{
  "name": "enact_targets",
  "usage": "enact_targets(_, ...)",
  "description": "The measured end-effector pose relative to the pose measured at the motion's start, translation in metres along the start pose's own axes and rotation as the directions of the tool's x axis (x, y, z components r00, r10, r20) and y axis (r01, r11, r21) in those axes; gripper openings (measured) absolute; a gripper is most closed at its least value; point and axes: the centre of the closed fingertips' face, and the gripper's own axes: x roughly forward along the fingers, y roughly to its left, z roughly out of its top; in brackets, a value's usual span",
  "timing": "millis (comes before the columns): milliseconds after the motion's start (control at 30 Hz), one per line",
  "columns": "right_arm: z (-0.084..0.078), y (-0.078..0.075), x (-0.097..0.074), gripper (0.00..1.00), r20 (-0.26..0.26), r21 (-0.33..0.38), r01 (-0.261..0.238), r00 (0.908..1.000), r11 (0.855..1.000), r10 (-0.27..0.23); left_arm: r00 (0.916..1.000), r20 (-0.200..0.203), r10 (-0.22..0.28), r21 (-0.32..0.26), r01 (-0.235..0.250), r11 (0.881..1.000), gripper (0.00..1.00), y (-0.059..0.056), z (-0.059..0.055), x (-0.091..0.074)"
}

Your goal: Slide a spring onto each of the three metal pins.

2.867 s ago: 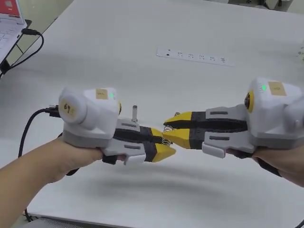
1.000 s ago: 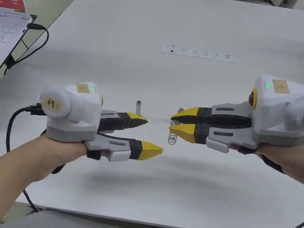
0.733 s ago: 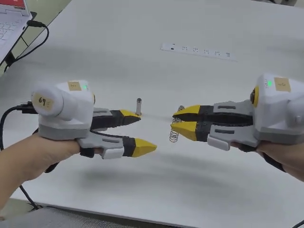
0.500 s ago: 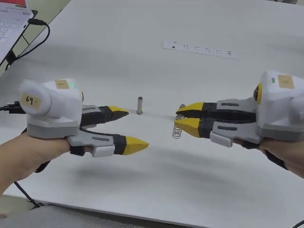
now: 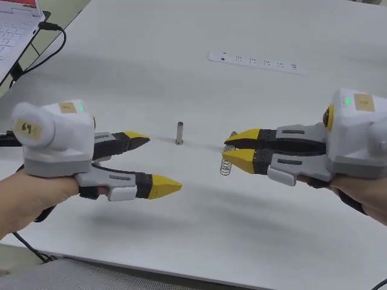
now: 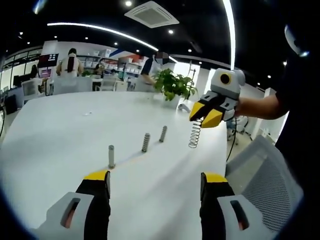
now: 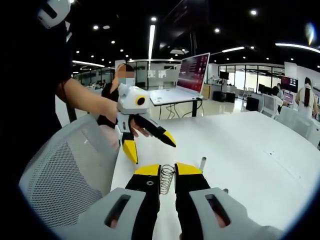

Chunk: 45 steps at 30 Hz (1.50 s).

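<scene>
one bare pin (image 5: 179,133) to go, spring (image 5: 225,166) in right hand-held gripper (image 5: 225,149)

spring hangs upright above the worktop (image 5: 181,60), top coils pinched in the closed jaws. bare pin stands upright to the spring's left, axes parallel, between both grippers' tips. two other pins (image 6: 145,142) already carry springs. left hand-held gripper (image 5: 164,162) gapes, empty.

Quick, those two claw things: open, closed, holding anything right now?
Left gripper: open, holding nothing.
Right gripper: closed on a spring, which hangs down from its tips.
</scene>
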Motion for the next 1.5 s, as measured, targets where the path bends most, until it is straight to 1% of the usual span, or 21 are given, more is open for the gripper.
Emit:
enact_targets(100, 0.0, -0.001, 0.0, 0.08, -0.002, 0.001, 0.002, 1.0, 1.0, -0.002, 1.0, 0.006, 0.0, 0.001, 0.0, 1.0, 0.69, 0.0, 0.001, -0.002)
enact_targets(167, 0.0, -0.001, -0.001, 0.08, -0.003, 0.0, 0.001, 1.0, 1.0, -0.001, 0.9999, -0.011, 0.008, -0.014, -0.008, 1.0, 0.71, 0.002, -0.004, -0.003)
enact_targets(233, 0.0, -0.001, -0.001, 0.08, -0.004, 0.001, 0.001, 1.0, 1.0, -0.001, 0.9997, -0.018, 0.014, -0.021, -0.014, 1.0, 0.73, 0.004, -0.006, -0.005)
enact_targets(400, 0.0, -0.003, 0.0, 0.08, -0.006, -0.002, 0.004, 1.0, 1.0, -0.004, 0.9994, -0.024, 0.027, -0.038, -0.028, 0.999, 0.77, 0.007, -0.01, -0.008)
enact_targets(467, 0.001, -0.004, 0.001, 0.08, -0.006, -0.003, 0.004, 1.0, 1.0, -0.004, 0.9991, -0.022, 0.037, -0.039, -0.037, 0.999, 0.8, 0.009, -0.01, -0.01)
enact_targets(533, 0.0, -0.004, 0.002, 0.08, -0.009, -0.005, 0.006, 0.9999, 1.0, -0.006, 0.9983, -0.03, 0.049, -0.051, -0.05, 0.997, 0.83, 0.012, -0.012, -0.011)
enact_targets(600, 0.001, -0.005, 0.002, 0.08, -0.009, -0.004, 0.005, 0.9999, 1.0, -0.005, 0.9981, -0.033, 0.053, -0.056, -0.055, 0.997, 0.83, 0.013, -0.012, -0.012)
enact_targets(933, 0.002, -0.008, 0.007, 0.08, -0.013, -0.012, 0.001, 0.9999, 1.0, -0.001, 0.9968, -0.026, 0.075, -0.071, -0.077, 0.994, 0.86, 0.017, -0.014, -0.02)
enact_targets(1000, 0.002, -0.009, 0.008, 0.08, -0.012, -0.012, 0.001, 0.9999, 1.0, -0.001, 0.9966, -0.019, 0.08, -0.074, -0.081, 0.994, 0.87, 0.017, -0.014, -0.021)
enact_targets(1100, 0.002, -0.01, 0.01, 0.08, -0.014, -0.016, 0.001, 0.9999, 1.0, -0.001, 0.9959, -0.021, 0.088, -0.079, -0.09, 0.993, 0.9, 0.019, -0.015, -0.023)
enact_targets(1300, 0.005, -0.019, 0.015, 0.08, -0.013, -0.025, 0.012, 0.9998, 1.0, -0.013, 0.9938, -0.015, 0.111, -0.079, -0.111, 0.991, 0.93, 0.023, -0.016, -0.029)
enact_targets(1500, 0.009, -0.028, 0.027, 0.08, -0.01, -0.04, 0.018, 0.9998, 0.999, -0.019, 0.9921, -0.022, 0.123, -0.09, -0.125, 0.988, 0.95, 0.025, -0.019, -0.031)
